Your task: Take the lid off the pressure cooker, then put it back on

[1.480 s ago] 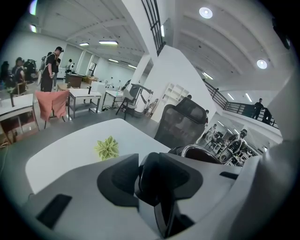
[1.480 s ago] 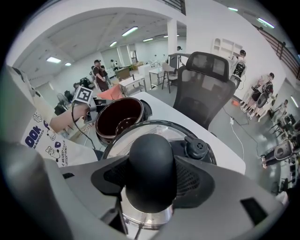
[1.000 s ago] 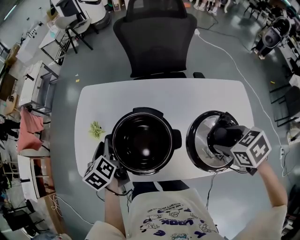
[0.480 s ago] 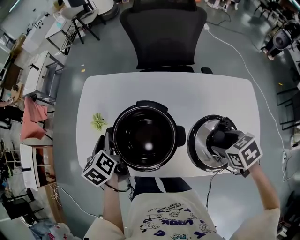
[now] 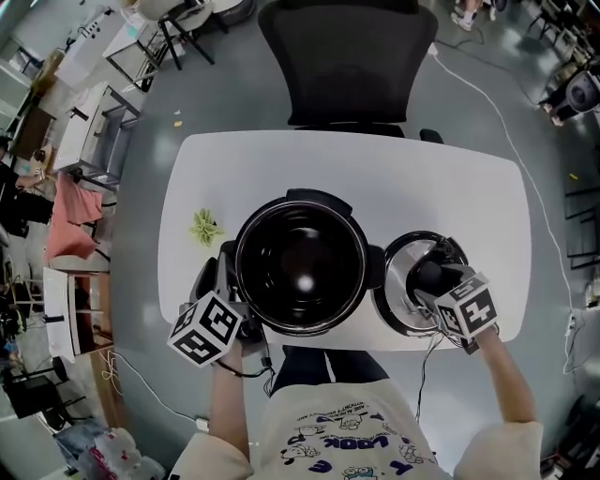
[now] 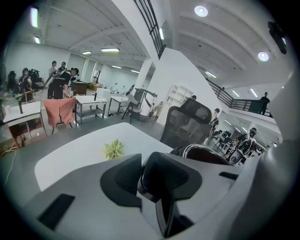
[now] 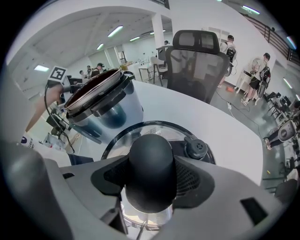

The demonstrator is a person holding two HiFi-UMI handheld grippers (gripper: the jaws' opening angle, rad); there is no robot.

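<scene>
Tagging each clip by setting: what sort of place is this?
Probably a big open-plan office or lab: a white table with a mesh office chair, other desks with people standing around, and a railed mezzanine.

Bright, even light from ceiling lamps [image 6: 201, 10] at one o'clock; glint inside pressure cooker [image 5: 300, 265]; fisheye bending, black corners.

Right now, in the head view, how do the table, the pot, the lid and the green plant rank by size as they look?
1. table
2. pot
3. lid, partly covered; the pot's rim is nearer the camera, so how much smaller is unsure
4. green plant
</scene>
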